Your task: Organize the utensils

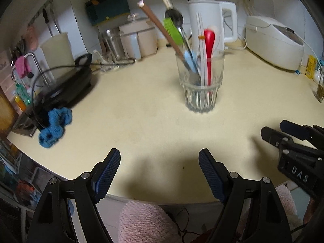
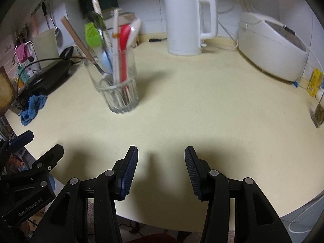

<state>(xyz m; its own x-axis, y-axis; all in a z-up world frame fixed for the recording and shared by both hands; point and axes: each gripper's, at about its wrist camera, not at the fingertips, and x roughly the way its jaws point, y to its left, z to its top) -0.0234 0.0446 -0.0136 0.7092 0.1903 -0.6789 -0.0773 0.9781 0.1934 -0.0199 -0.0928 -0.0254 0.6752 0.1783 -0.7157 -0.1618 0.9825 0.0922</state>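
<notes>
A clear ribbed glass (image 1: pixel 201 83) (image 2: pixel 116 81) stands upright on the cream counter (image 1: pixel 141 121). It holds several utensils: a red spoon (image 1: pixel 208 46), a metal spoon (image 1: pixel 175 19), a green silicone brush (image 1: pixel 173 31), a brown stick (image 1: pixel 162 27), white chopsticks (image 1: pixel 201 40). My left gripper (image 1: pixel 160 174) is open and empty near the counter's front edge, well short of the glass. My right gripper (image 2: pixel 161 172) is open and empty, to the right of the glass and nearer the front edge; it also shows in the left wrist view (image 1: pixel 279 130).
A white kettle (image 2: pixel 186 22) and a white rice cooker (image 2: pixel 273 46) stand at the back. A black hotplate (image 1: pixel 66 85) and a blue cloth (image 1: pixel 54 127) lie at the left edge. A small glass (image 2: pixel 319 113) stands far right.
</notes>
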